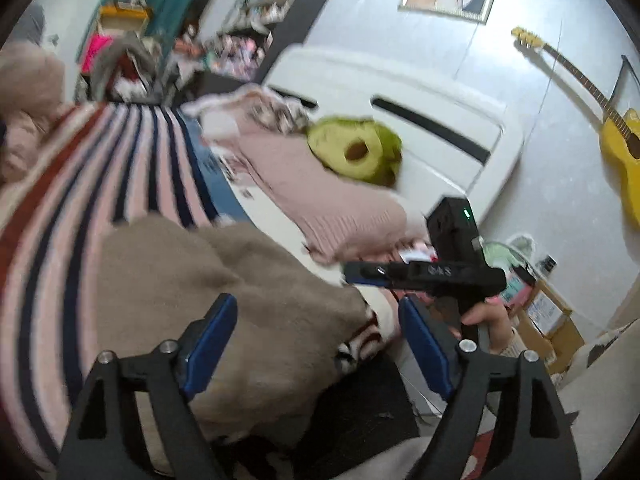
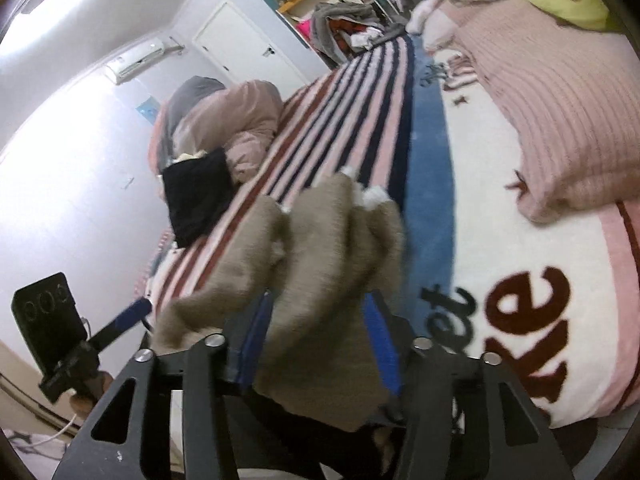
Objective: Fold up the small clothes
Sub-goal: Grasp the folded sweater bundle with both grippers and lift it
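Left wrist view: my left fingers (image 1: 316, 344) stand wide apart, nothing pinched, above the tan fleece garment (image 1: 224, 300) lying rumpled on the striped blanket (image 1: 92, 168) w/ open bed all round. Right wrist view: right fingers (image 2: 320, 320) part open, fleece bunched between them; blur hides whether pads press. Frame bottom cuts off its near edge; both point downward.

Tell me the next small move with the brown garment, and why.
Probably draw the right tool back off the brown garment. Its fingers stand apart with the cloth between them, apparently unpinched, and the garment lies bunched on the striped blanket. The left tool is open above it too, so a fresh grip can follow.
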